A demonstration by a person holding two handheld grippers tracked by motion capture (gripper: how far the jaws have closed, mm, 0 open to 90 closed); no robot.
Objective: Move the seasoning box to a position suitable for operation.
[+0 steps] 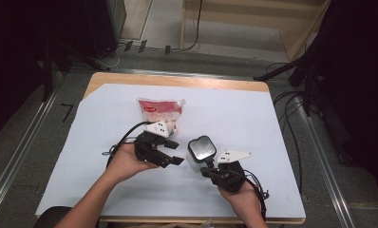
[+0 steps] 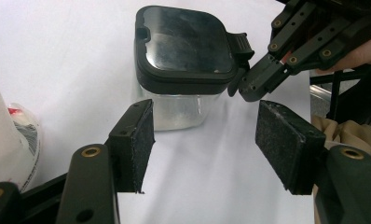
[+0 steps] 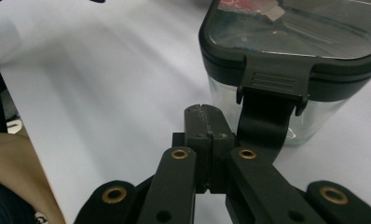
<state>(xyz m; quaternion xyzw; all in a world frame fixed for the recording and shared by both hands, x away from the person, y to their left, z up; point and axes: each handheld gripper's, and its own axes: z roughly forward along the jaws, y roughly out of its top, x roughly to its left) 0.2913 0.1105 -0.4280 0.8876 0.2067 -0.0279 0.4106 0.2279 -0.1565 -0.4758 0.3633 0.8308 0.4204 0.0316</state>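
Observation:
A clear square container point(image 1: 201, 148) with a black lid stands on the white-covered table point(image 1: 253, 118). My right gripper point(image 1: 205, 172) comes at it from the near side. In the right gripper view its jaws point(image 3: 203, 116) are pressed together with nothing between them, just left of the lid's black latch point(image 3: 272, 88). In the left gripper view the right gripper's tips point(image 2: 242, 88) sit against the container point(image 2: 186, 51) under that latch. My left gripper point(image 1: 175, 153) lies left of the container and is open. Its jaws point(image 2: 204, 140) point at the container and stand apart from it.
A red and white spouted pouch point(image 1: 161, 111) lies flat behind the left gripper, and its edge point(image 2: 16, 135) appears beside the left jaw. Bare wood point(image 1: 177, 80) runs along the table's far edge. Cables and dark stands point(image 1: 301, 71) crowd the floor to the right.

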